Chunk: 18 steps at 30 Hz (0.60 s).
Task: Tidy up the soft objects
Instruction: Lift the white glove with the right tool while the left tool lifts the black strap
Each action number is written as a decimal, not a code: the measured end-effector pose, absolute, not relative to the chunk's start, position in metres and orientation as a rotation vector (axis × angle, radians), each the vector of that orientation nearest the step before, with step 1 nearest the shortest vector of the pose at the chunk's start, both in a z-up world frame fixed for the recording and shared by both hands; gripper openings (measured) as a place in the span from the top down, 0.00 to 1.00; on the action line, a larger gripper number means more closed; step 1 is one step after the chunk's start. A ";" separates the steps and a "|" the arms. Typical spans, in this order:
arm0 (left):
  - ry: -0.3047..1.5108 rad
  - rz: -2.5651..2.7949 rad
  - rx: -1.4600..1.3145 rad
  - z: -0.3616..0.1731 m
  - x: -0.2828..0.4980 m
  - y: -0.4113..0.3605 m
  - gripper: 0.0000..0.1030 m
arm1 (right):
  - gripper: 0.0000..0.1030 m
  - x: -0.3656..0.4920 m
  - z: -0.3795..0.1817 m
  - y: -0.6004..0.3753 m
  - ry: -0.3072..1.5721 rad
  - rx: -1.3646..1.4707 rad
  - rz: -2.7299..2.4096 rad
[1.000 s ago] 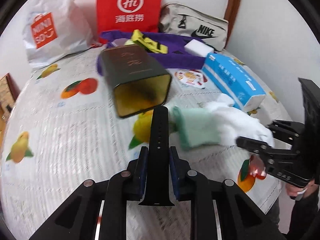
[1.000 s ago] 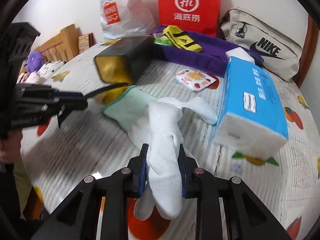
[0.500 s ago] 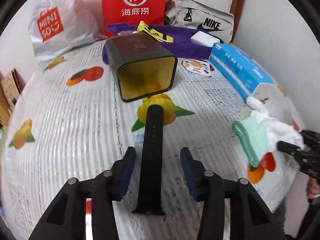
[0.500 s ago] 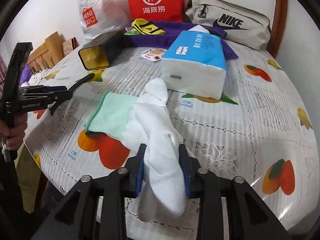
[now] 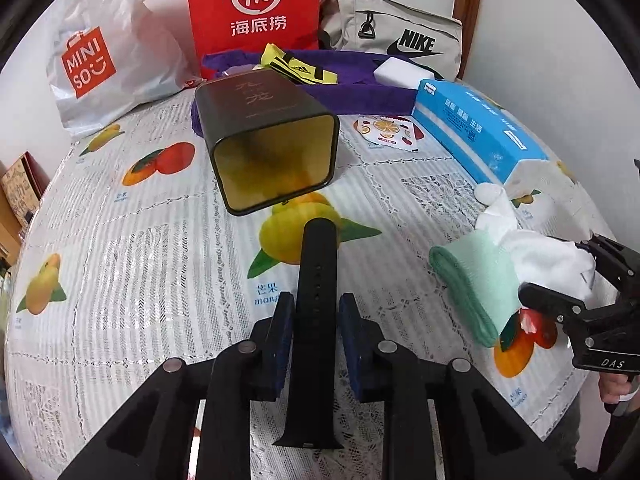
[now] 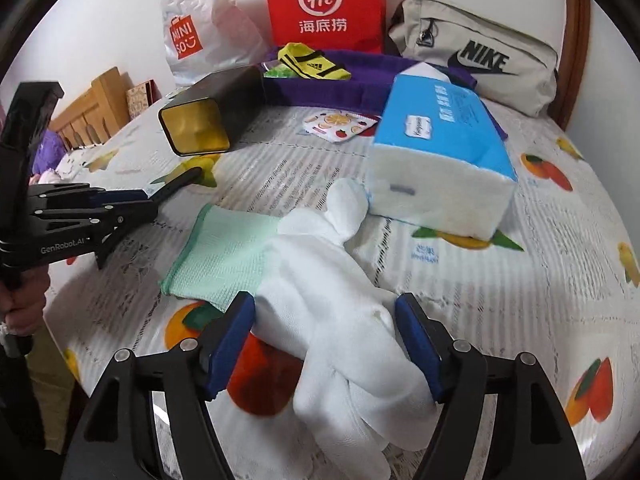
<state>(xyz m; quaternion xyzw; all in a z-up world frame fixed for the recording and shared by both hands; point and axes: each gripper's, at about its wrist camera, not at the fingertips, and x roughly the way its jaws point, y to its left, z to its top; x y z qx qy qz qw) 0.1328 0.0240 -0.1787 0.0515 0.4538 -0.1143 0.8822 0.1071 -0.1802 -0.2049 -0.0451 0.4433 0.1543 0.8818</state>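
- White lace tablecloth (image 5: 140, 240) with fruit prints lies bare to the left of the left gripper (image 5: 312, 320); the table edge curves close under the right gripper (image 6: 324, 340).
- Ahead of the left gripper, a dark tin (image 5: 268, 152) lies on its side, its open mouth facing the gripper; a blue tissue pack (image 6: 440, 160) sits ahead of the right gripper, with bags along the wall behind.
- Left gripper: pads close beside a black strap (image 5: 316, 300) that runs between them; whether they press it, I cannot tell.
- Right gripper: jaws spread wide around a white glove (image 6: 332, 300) with a green cuff, which lies on the cloth near the edge.
- Half a second ago the right jaws pinched the glove and the left jaws stood wider.
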 end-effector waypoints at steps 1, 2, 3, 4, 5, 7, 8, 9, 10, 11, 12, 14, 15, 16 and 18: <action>0.937 -0.237 0.122 -0.179 0.132 0.022 0.79 | 0.42 0.107 -0.205 -0.179 0.914 -0.102 0.310; 0.932 -0.238 0.130 -0.179 0.132 0.022 0.80 | 0.55 0.106 -0.205 -0.180 0.901 -0.108 0.299; 0.928 -0.240 0.136 -0.179 0.131 0.021 0.80 | 0.67 0.104 -0.205 -0.180 0.892 -0.108 0.301; 0.926 -0.241 0.141 -0.178 0.131 0.021 0.81 | 0.73 0.102 -0.204 -0.181 0.891 -0.106 0.310; 0.924 -0.240 0.139 -0.178 0.131 0.021 0.81 | 0.75 0.101 -0.203 -0.183 0.892 -0.107 0.322; 0.926 -0.235 0.118 -0.176 0.131 0.023 0.81 | 0.76 0.097 -0.202 -0.187 0.894 -0.103 0.334; 0.929 -0.230 0.111 -0.175 0.130 0.023 0.81 | 0.77 0.094 -0.200 -0.189 0.896 -0.094 0.339; 0.930 -0.228 0.107 -0.174 0.129 0.023 0.81 | 0.77 0.092 -0.199 -0.192 0.897 -0.087 0.345; 0.930 -0.228 0.103 -0.173 0.128 0.023 0.81 | 0.77 0.089 -0.197 -0.194 0.899 -0.078 0.356; 0.928 -0.227 0.097 -0.171 0.126 0.023 0.81 | 0.77 0.087 -0.194 -0.196 0.898 -0.069 0.366; 0.927 -0.222 0.091 -0.169 0.125 0.023 0.81 | 0.77 0.084 -0.191 -0.198 0.895 -0.063 0.371; 0.920 -0.227 0.071 -0.164 0.122 0.024 0.81 | 0.77 0.078 -0.185 -0.200 0.886 -0.057 0.374; 0.916 -0.231 0.060 -0.161 0.121 0.024 0.81 | 0.77 0.075 -0.181 -0.202 0.878 -0.053 0.379; 0.916 -0.234 0.055 -0.159 0.120 0.023 0.81 | 0.77 0.073 -0.178 -0.203 0.872 -0.051 0.381; 0.912 -0.232 0.054 -0.154 0.120 0.022 0.81 | 0.77 0.068 -0.171 -0.205 0.859 -0.046 0.382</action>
